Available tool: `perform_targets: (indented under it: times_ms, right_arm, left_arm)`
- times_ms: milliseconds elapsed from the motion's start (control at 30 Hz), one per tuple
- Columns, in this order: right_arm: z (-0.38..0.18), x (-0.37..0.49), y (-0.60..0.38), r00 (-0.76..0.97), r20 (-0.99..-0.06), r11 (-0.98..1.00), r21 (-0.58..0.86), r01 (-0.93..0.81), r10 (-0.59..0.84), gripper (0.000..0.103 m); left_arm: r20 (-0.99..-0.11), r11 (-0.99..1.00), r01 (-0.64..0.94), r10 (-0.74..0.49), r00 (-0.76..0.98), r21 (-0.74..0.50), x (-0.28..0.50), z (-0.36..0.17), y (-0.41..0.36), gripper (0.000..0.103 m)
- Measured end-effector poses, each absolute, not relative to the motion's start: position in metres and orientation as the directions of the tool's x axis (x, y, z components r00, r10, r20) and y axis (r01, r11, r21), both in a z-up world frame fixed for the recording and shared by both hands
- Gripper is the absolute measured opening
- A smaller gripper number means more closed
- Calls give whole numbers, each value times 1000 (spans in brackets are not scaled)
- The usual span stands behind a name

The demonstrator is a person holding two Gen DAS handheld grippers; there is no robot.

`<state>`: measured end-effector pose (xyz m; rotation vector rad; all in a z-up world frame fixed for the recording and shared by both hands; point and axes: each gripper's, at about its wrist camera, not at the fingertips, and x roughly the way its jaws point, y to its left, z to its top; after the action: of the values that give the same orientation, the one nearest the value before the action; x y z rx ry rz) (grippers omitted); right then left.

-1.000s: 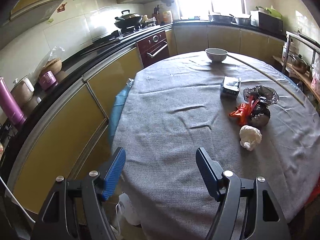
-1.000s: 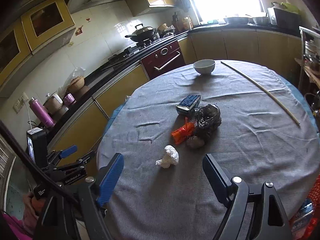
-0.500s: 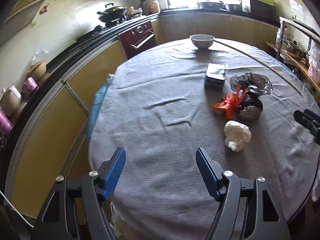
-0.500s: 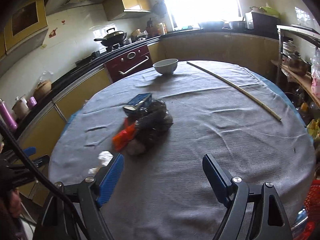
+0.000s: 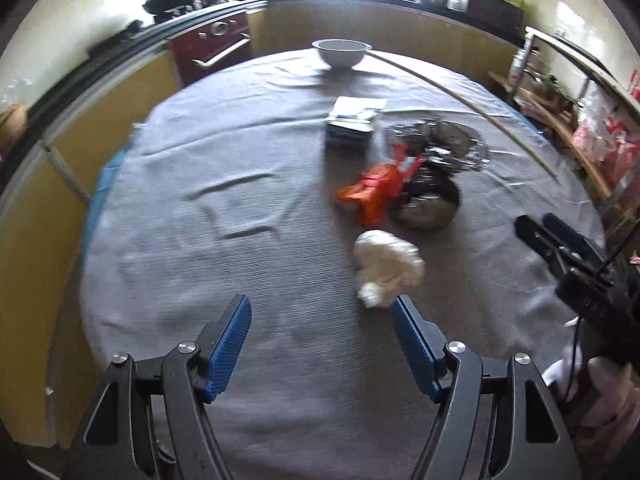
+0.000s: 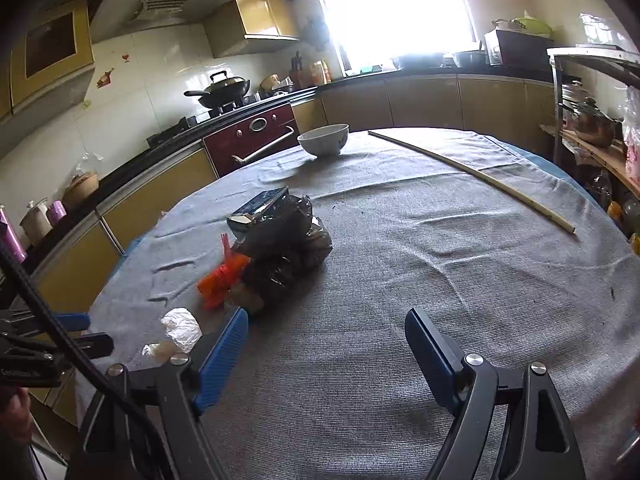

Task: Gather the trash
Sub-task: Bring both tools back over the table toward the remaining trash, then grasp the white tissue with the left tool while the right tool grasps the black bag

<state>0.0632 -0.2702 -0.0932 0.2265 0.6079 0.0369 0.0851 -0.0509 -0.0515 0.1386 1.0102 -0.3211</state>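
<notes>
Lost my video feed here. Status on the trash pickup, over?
Left gripper open, empty, just short of crumpled tissue. Right gripper open, empty, above cloth. Orange wrapper and dark bag untouched. Path clear.

- Left gripper [image 5: 321,342]: body cut off by the bottom edge of its own view; in the right wrist view only blue finger ends show at the left edge, behind a black cable [image 6: 60,336].
- Right gripper [image 6: 326,354]: body cut off by the bottom edge; in the left wrist view it is cropped at the right edge, jaw gap not readable.
- Dark plastic bag [image 6: 286,248]: contents not identifiable; it hides part of the small box [image 6: 260,208] behind it.
- Box print: too small to read.
- Left wrist view: smeared throughout, counter items at far left indistinct.
- Window [image 6: 394,4]: blown out, nothing discernible.
- Crumpled white paper [image 6: 182,326]: its near edge is covered by a gripper finger.
</notes>
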Motion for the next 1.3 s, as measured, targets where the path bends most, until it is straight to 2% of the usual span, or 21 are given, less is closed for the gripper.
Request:
perform_targets:
  times_ms: [133,267,500,700,800,900,1000,1067,1100,1300]
  right_arm:
    - [-92,64,-273,809,-576,972,233,22,120,83]
    - [-80,79,-282,778,-595,954,300,-19,202,84]
    - [-66,142,-294,687,-604,856,515,-50,404,84]
    - [-81,193,-296,672,-596,780,624,43,440,83]
    - [-93,216,-300,643,-640,773,624,118,419,83]
    - [-111,234,-298,594,-681,772,617,152,427,82]
    - [-125,241,-289,551,-706,781,607,148,445,63]
    - [-127,238,-287,556,-705,782,605,149,440,55]
    - [-128,237,-285,542,-703,773,617,144,460,47]
    - [-124,209,-289,569,-671,755,643,128,475,45]
  left_arm:
    - [-859,929,364,-241,452,-69,98,-58,-70,73]
    - [-868,923,366,-275,412,-119,112,-69,-84,73]
    - [-865,922,360,-294,407,-144,119,-82,-88,73]
    - [-861,916,355,-327,389,-187,124,-87,-78,73]
    - [-856,910,364,-342,386,-200,125,-90,-75,73]
    - [-856,903,371,-358,373,-216,124,-93,-70,64]
    - [-855,892,382,-380,351,-240,125,-98,-68,54]
    - [-853,886,388,-394,342,-253,124,-99,-67,46]
    - [-852,884,392,-396,341,-254,124,-99,-67,40]
    - [-848,889,381,-394,355,-254,115,-99,-60,38]
